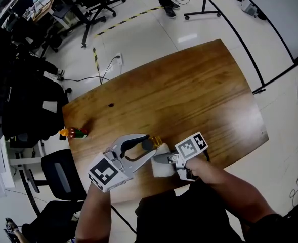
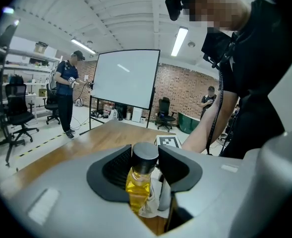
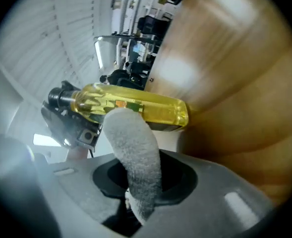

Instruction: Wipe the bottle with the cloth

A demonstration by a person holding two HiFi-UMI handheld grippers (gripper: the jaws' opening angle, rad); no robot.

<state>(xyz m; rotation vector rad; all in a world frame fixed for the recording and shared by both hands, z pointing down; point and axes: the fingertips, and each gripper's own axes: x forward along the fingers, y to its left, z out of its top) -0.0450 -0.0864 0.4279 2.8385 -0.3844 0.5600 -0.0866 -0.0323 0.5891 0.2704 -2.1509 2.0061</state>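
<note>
A small bottle (image 1: 157,140) of yellow liquid with a black cap is held above the near edge of the wooden table (image 1: 189,95). My left gripper (image 1: 145,145) is shut on the bottle at its cap; in the left gripper view the cap (image 2: 145,154) sits between the dark pads with the yellow body (image 2: 137,188) below it. My right gripper (image 1: 162,160) is shut on a white cloth (image 1: 162,169). In the right gripper view the cloth (image 3: 133,150) rises from the jaws and presses against the side of the bottle (image 3: 136,108), which lies crosswise.
A small orange, red and green object (image 1: 74,132) lies at the table's left edge. Office chairs (image 1: 62,176) stand close on the left. A person (image 2: 66,93) and a whiteboard (image 2: 126,78) stand beyond the table's far side.
</note>
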